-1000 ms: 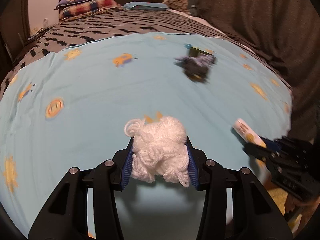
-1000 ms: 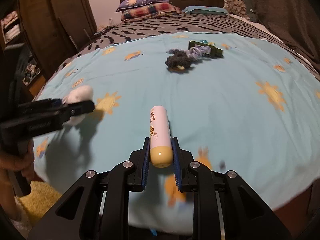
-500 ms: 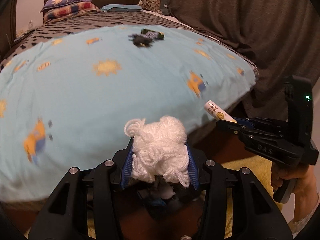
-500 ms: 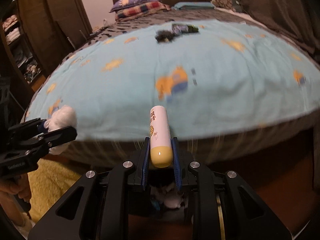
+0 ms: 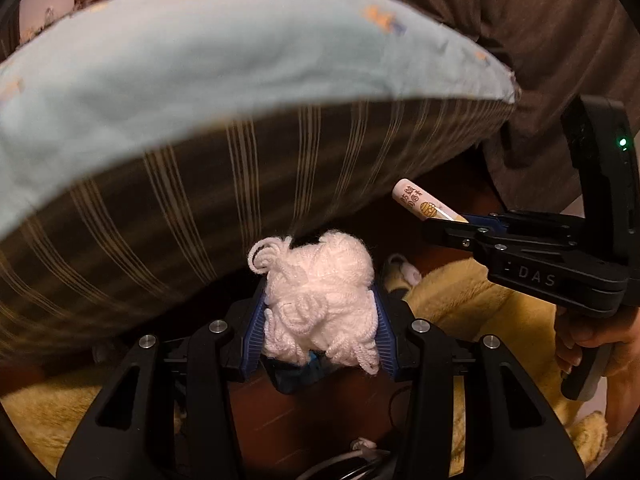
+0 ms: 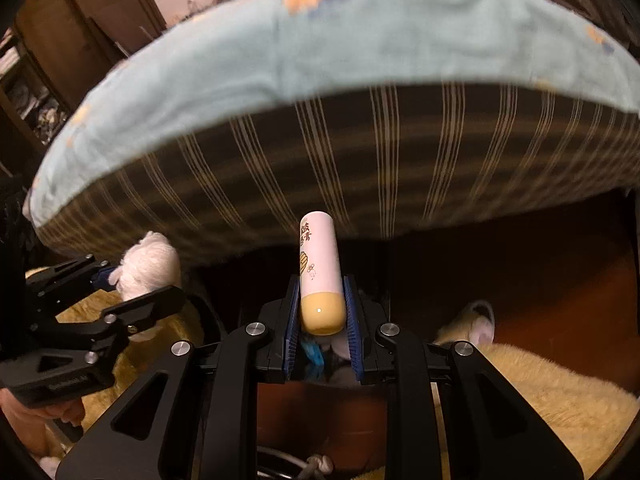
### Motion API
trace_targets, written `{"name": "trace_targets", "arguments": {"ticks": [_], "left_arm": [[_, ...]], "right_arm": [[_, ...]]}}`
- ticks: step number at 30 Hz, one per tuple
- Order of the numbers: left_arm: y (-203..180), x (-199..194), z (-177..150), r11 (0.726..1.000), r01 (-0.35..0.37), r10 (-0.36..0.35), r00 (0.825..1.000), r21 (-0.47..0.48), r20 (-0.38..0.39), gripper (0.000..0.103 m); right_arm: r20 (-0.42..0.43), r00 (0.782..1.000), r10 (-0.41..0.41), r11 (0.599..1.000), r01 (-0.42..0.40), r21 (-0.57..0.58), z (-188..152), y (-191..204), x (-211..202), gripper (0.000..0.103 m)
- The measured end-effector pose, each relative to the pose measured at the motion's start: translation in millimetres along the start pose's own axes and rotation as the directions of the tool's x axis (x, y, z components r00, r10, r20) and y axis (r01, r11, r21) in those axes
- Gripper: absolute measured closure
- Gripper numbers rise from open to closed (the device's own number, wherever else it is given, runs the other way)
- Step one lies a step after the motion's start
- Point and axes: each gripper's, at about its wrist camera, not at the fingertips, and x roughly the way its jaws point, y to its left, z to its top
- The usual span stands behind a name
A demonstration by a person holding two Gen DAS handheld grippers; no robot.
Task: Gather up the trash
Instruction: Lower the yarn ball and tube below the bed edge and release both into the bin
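Observation:
My left gripper (image 5: 318, 300) is shut on a white yarn ball (image 5: 320, 300), held in front of the bed's striped side, low over the floor. It also shows in the right wrist view (image 6: 120, 280) at left with the yarn ball (image 6: 146, 264). My right gripper (image 6: 321, 304) is shut on a white tube with a yellow cap (image 6: 320, 272). In the left wrist view the right gripper (image 5: 452, 220) and the tube (image 5: 424, 204) sit at right. Something blue and white (image 6: 316, 350) lies below the right gripper's fingers; I cannot tell what holds it.
The bed with a light blue sheet (image 5: 200, 52) and striped brown mattress side (image 6: 360, 168) fills the upper view. A yellow fluffy rug (image 6: 520, 392) covers the brown floor (image 6: 560, 308). A dark curtain (image 5: 520, 20) hangs at right. A slipper (image 6: 476, 320) lies by the rug.
Both grippers have dropped from above the bed to below its edge, near the floor, each still holding its item. The view now shows the mattress side and the rug.

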Motion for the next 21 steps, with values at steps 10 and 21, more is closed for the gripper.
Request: {"name": "trace_targets", "arguments": {"ticks": [10,21], "left_arm": [[8.3,75.5,-23.5,0.998,-0.056,0.052,0.991,-0.036,-0.123,0.059],[16.1,129.7,-29.0,0.997,-0.058,0.046,0.969,-0.042,-0.242,0.057]], "right_arm": [[-0.086,0.996,-0.021,0.997,0.028,0.079,-21.4,-19.8,58.7,0.081],[-0.189,0.982,0.003,0.984,0.03,0.173,-31.5,-39.0,111.9,0.079]]}}
